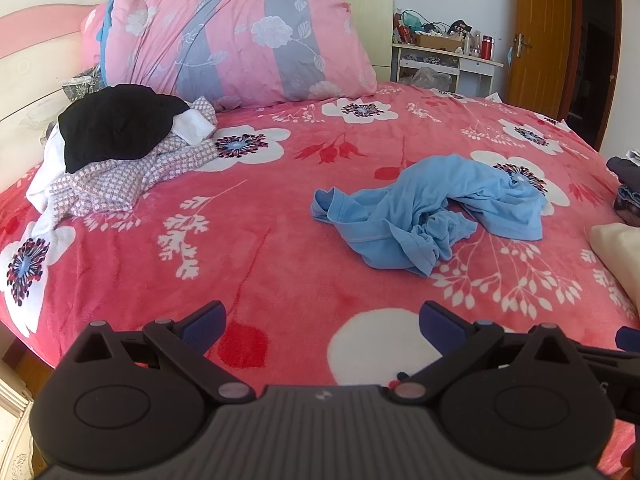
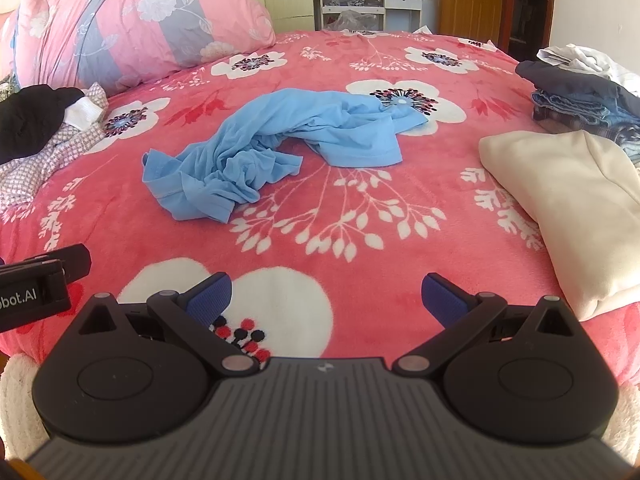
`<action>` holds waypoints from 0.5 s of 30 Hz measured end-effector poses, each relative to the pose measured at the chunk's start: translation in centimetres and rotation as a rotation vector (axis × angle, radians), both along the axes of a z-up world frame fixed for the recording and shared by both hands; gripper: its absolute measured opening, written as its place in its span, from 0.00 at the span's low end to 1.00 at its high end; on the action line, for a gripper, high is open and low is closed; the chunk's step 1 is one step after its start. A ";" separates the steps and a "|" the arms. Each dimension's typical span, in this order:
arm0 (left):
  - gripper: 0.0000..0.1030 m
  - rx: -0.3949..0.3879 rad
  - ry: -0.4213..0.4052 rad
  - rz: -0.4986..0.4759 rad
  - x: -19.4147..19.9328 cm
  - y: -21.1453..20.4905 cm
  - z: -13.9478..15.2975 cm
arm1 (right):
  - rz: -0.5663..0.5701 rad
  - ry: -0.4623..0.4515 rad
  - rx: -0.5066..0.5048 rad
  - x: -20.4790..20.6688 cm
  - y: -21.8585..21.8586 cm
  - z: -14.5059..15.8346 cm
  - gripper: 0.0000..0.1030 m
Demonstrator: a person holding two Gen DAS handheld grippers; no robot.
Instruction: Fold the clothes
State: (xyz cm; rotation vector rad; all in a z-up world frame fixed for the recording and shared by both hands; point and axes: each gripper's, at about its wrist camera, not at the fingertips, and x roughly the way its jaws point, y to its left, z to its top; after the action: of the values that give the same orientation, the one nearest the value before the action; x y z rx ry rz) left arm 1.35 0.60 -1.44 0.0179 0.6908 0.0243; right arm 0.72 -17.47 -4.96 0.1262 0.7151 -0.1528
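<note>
Crumpled light blue cotton shirt [image 1: 432, 208] lies in the middle of my pink flowery blanket [image 1: 280, 264]. My left tongs [image 1: 322, 322] and right tongs [image 2: 326, 294] are both wide apart, holding nothing.

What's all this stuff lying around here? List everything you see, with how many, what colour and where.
blue shirt: one, light blue, crumpled mid-bed
cream garment: one, cream, folded, bed's right edge
folded stack: one stack, dark and denim tones, far right
unfolded pile: one heap, black, white, patterned, bed's left
blanket: one, pink-red with white flowers, covering bed
quilt bundle: one, pink and grey floral, head of bed
cluttered desk: one, white, back wall
door: one, brown, far right
left tool: one, black with blue pads, open, empty
right tool: one, same colours, open, empty
</note>
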 end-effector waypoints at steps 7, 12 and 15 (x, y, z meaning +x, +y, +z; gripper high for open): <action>1.00 0.022 -0.011 -0.027 0.5 -0.5 -0.7 | 0.005 0.004 0.020 0.4 -0.4 -0.5 0.99; 1.00 0.064 -0.050 -0.068 1.1 -1.4 -1.3 | 0.006 -0.002 0.054 0.9 -1.3 -1.2 0.99; 1.00 0.097 -0.076 -0.106 1.6 -2.2 -2.1 | 0.021 -0.024 0.088 1.1 -2.4 -1.6 0.99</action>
State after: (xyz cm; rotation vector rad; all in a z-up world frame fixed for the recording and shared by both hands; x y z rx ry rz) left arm 2.97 -1.56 -3.51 0.1465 0.6116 -0.0431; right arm 1.85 -19.85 -6.58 0.2040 0.6996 -0.0999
